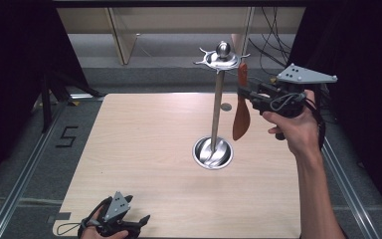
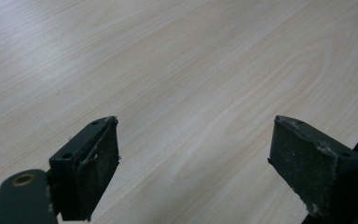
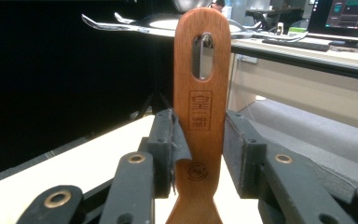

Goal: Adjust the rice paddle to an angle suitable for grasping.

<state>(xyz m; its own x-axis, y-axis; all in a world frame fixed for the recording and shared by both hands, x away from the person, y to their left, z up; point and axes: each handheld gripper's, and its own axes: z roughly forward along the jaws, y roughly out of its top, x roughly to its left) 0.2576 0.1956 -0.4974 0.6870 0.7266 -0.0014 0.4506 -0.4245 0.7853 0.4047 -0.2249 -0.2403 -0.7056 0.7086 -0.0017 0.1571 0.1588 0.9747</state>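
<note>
A tall shiny metal stand [image 1: 217, 99] with a round bowl base sits on the pale wooden table [image 1: 144, 149]. Just right of its pole, the right gripper [image 1: 243, 92] holds a brown wooden spatula [image 1: 241, 117] upright, blade down. Far from the stand, at the table's near edge, the left gripper [image 1: 142, 219] rests low.

Rack pole [image 1: 217, 107] blocks centre; table [image 1: 139, 149] left open (w/ near edge).
</note>
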